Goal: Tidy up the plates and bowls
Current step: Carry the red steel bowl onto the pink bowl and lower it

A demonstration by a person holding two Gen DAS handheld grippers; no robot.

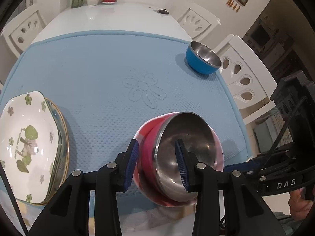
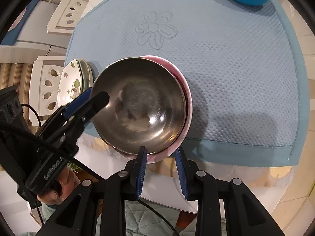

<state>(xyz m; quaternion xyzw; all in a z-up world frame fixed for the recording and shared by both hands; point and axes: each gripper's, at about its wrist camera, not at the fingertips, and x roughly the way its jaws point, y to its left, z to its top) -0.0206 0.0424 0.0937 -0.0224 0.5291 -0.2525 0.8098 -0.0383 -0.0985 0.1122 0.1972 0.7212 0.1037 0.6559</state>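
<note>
Glossy steel-lined bowl [image 2: 141, 104], dimpled cloth mat [image 2: 236, 78]

Left wrist camera looked steeply down from near edge of table [image 1: 118, 15], facing far edge, very close over pink bowl [image 1: 149, 137] between own fingers. Right wrist camera looked steeply down from near right corner, equally close, same bowl [image 2: 187, 90] just ahead. Both views shared blue mat [image 1: 98, 68], its stitched flower [image 2: 155, 29], blue bowl [image 1: 196, 64] at far right corner, plate stack [image 2: 72, 84] at left edge.
</note>
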